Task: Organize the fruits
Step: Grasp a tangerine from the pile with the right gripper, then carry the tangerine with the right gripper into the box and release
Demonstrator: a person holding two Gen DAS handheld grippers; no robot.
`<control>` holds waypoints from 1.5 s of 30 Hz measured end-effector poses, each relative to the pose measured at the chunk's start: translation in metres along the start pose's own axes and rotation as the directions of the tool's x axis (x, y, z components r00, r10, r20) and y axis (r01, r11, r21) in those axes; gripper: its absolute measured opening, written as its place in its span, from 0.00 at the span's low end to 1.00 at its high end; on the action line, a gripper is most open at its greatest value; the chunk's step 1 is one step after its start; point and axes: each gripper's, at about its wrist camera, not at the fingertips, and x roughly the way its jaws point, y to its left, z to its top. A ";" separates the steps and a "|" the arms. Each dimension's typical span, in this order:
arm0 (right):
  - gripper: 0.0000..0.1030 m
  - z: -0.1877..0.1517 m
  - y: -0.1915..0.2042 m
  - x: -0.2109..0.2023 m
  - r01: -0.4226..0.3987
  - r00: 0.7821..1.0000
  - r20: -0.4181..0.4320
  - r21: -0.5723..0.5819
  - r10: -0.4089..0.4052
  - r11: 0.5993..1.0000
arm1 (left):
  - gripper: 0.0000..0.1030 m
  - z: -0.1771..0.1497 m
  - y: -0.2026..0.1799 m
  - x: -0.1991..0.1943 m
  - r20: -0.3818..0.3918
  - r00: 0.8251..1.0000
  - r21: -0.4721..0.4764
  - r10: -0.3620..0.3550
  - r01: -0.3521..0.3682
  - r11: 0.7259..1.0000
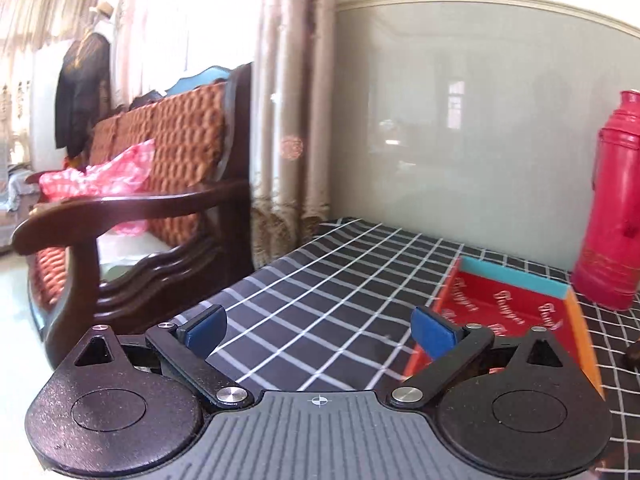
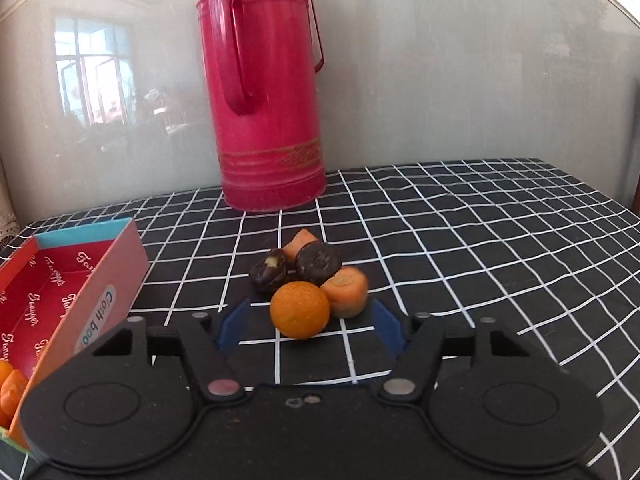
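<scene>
In the right wrist view an orange point(image 2: 300, 310) lies on the checked cloth, in front of two carrot pieces point(image 2: 347, 290) and two dark round fruits point(image 2: 318, 262). My right gripper point(image 2: 310, 326) is open, with its blue pads point(image 2: 236, 326) on either side of the orange, not touching it. A red cardboard box point(image 2: 60, 292) stands at the left and holds oranges point(image 2: 10, 388) at its near end. My left gripper point(image 1: 320, 330) is open and empty above the cloth, left of the same box point(image 1: 508, 308).
A tall red thermos point(image 2: 268, 92) stands at the back by the glossy wall; it also shows in the left wrist view point(image 1: 612, 208). A wooden armchair point(image 1: 132, 232) stands off the table's left edge. A dark fruit point(image 1: 634, 354) shows at the right edge.
</scene>
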 end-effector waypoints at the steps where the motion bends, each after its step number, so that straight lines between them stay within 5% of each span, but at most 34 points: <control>1: 0.57 0.000 0.001 0.003 0.004 1.000 -0.008 0.013 -0.004 1.000 | 0.95 -0.001 0.006 0.002 -0.003 1.000 -0.009 0.012 -0.012 1.000; 7: 0.55 0.003 0.006 0.026 0.040 0.997 -0.060 0.038 -0.037 0.998 | 0.96 -0.005 0.033 0.013 -0.029 0.997 -0.058 0.065 -0.067 0.996; 9: 0.36 0.002 0.006 0.032 0.040 0.997 -0.074 0.047 -0.036 0.998 | 0.96 -0.006 0.039 0.014 -0.030 0.996 -0.068 0.078 -0.080 0.994; 11: 0.31 0.001 0.006 0.036 0.020 0.997 -0.077 0.056 -0.016 0.998 | 0.96 -0.007 0.043 0.016 -0.035 0.996 -0.076 0.085 -0.088 0.993; 21: 0.30 -0.004 0.022 0.026 0.010 0.999 -0.037 -0.030 -0.011 1.000 | 0.96 -0.010 0.060 0.023 -0.075 0.992 -0.126 0.104 -0.113 0.986; 29: 0.30 -0.006 0.043 0.004 -0.113 0.993 0.012 -0.099 0.115 0.989 | 0.96 -0.010 0.060 0.022 -0.074 0.992 -0.117 0.105 -0.113 0.987; 34: 0.30 -0.005 0.056 -0.014 -0.268 0.960 0.047 -0.145 0.277 0.953 | 0.96 -0.010 0.059 0.021 -0.073 0.991 -0.116 0.108 -0.116 0.986; 39: 0.30 -0.009 0.074 -0.029 -0.416 0.900 0.042 -0.219 0.434 0.883 | 0.96 -0.010 0.060 0.020 -0.073 0.991 -0.114 0.108 -0.116 0.987; 45: 0.30 -0.022 0.106 -0.046 -0.509 0.842 -0.005 -0.344 0.540 0.789 | 0.96 -0.010 0.060 0.020 -0.074 0.992 -0.115 0.107 -0.115 0.987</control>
